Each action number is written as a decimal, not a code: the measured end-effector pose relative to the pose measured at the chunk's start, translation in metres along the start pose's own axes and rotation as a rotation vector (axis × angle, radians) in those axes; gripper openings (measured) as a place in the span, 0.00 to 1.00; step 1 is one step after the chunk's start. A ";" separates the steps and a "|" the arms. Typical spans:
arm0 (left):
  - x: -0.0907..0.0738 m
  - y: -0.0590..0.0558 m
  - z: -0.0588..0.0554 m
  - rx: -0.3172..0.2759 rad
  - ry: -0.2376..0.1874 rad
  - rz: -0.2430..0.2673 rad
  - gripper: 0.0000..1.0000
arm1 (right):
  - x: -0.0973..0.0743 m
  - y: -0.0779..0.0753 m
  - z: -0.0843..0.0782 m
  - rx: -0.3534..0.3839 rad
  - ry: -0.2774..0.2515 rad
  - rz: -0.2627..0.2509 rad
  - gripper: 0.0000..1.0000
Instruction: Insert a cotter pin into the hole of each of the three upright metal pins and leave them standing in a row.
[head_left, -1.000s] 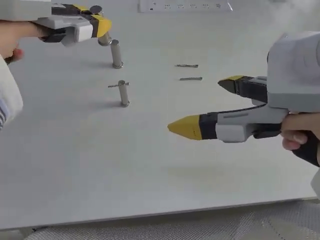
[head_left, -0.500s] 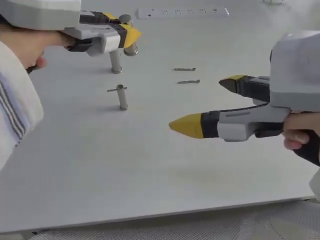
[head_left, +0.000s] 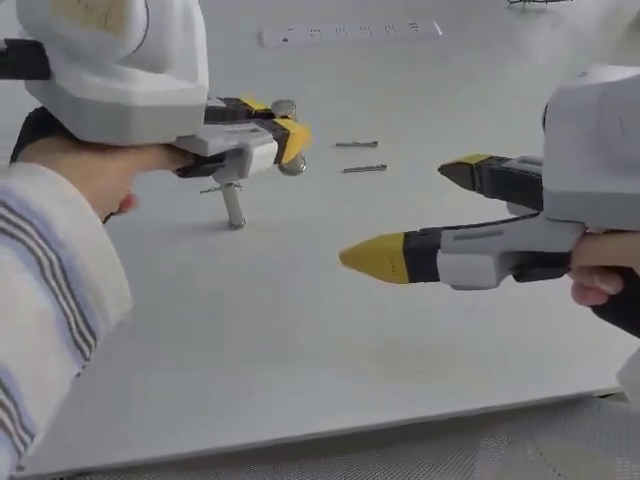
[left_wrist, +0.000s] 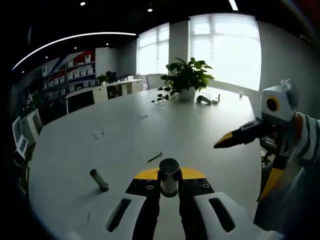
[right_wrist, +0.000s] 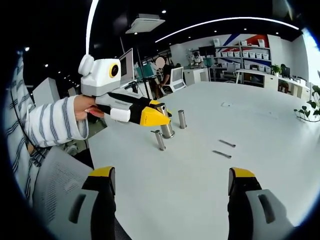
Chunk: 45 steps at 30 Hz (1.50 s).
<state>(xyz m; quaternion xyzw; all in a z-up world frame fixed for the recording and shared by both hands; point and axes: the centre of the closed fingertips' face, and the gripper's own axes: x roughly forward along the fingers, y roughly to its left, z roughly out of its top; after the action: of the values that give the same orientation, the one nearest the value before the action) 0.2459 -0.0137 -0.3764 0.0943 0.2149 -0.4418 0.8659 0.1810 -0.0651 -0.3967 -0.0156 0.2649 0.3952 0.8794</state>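
My left gripper (head_left: 292, 140) is shut on an upright metal pin (head_left: 288, 135), held above the white table (head_left: 300, 330); the pin (left_wrist: 170, 176) stands between its jaws. Just left of it stands a pin with a cotter pin through it (head_left: 232, 205), partly behind the gripper. Two loose cotter pins (head_left: 357, 144) (head_left: 364, 169) lie further right. My right gripper (head_left: 420, 215) hovers open and empty at the right. In the right gripper view the held pin (right_wrist: 167, 131) hangs between two standing pins (right_wrist: 159, 140) (right_wrist: 182, 119), with the right gripper (right_wrist: 171, 180) open below.
A white power strip (head_left: 350, 32) lies at the table's far edge. The table's front edge (head_left: 330, 425) runs close to me. A potted plant (left_wrist: 187, 77) and small objects sit far off on the long table. A striped sleeve (head_left: 50, 300) fills the near left.
My left gripper has carried its pin rightward and nearer, from behind the far standing pin to beside the one with the cotter pin. The right gripper has stayed put.
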 end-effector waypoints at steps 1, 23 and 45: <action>0.000 -0.002 -0.002 -0.006 0.006 0.008 0.09 | 0.000 0.000 0.000 0.000 0.000 0.000 0.92; 0.008 -0.029 -0.049 -0.022 0.089 0.062 0.09 | 0.000 0.007 -0.008 -0.011 0.024 0.027 0.92; 0.018 -0.027 -0.070 -0.064 0.119 0.087 0.09 | 0.003 0.014 -0.017 0.000 0.059 0.045 0.91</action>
<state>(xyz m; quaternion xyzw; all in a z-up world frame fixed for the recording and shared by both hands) 0.2134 -0.0177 -0.4457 0.1018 0.2756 -0.3901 0.8726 0.1652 -0.0576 -0.4103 -0.0212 0.2909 0.4140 0.8623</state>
